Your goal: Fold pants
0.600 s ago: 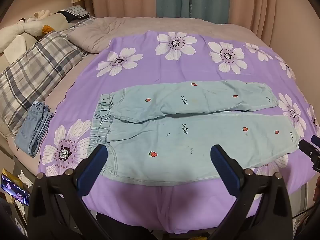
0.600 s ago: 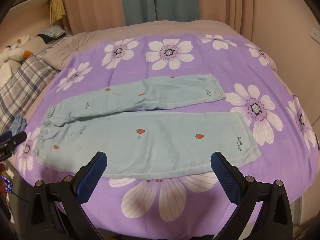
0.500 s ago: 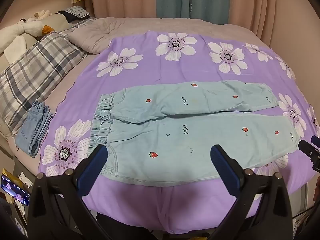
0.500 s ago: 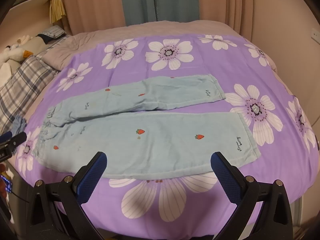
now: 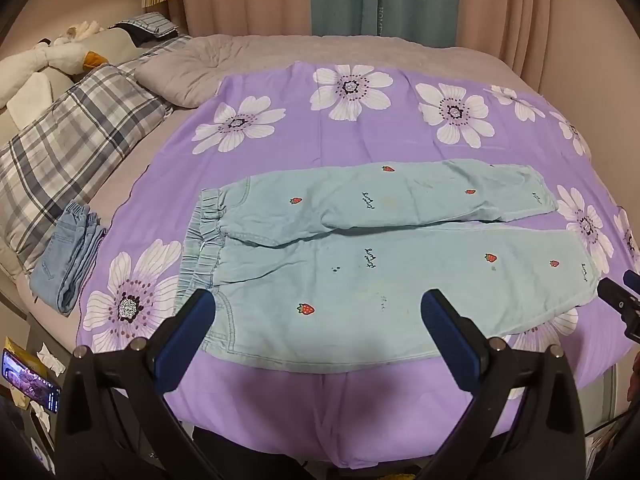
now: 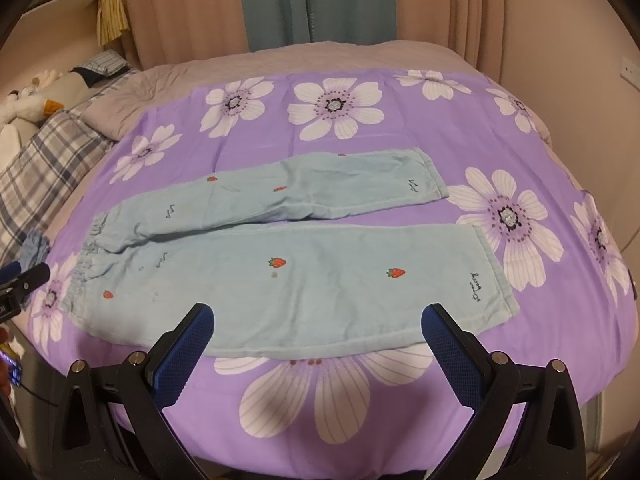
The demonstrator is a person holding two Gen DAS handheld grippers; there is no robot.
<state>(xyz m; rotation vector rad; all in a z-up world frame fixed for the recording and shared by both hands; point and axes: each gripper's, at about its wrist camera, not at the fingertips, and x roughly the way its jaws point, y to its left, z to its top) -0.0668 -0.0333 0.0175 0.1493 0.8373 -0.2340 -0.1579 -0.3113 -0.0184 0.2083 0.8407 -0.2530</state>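
- Left tongs [image 5: 316,316]: jaws spread wide, holding nothing. Hover above near edge of pants, waistband end.
- Right tongs [image 6: 318,322]: also wide apart, empty. Hover over near leg, closer to hem end.
- One pair per end – prob. set up to pinch near leg at both ends & lift it over far leg.
- Pants [image 5: 380,256]: light blue w/ strawberry print, spread flat on purple flower sheet [image 5: 320,136], waistband [image 5: 202,240] to the left, legs running right. Far leg angles off, small gap at hems.
- Not folded yet; laid flat so edges are easy to grab.
- Folded jeans [image 5: 68,256] lie left beside plaid pillow [image 5: 68,148] – likely a finished pile, kept apart.
- Stuffed goose [image 5: 56,56] at bed head.
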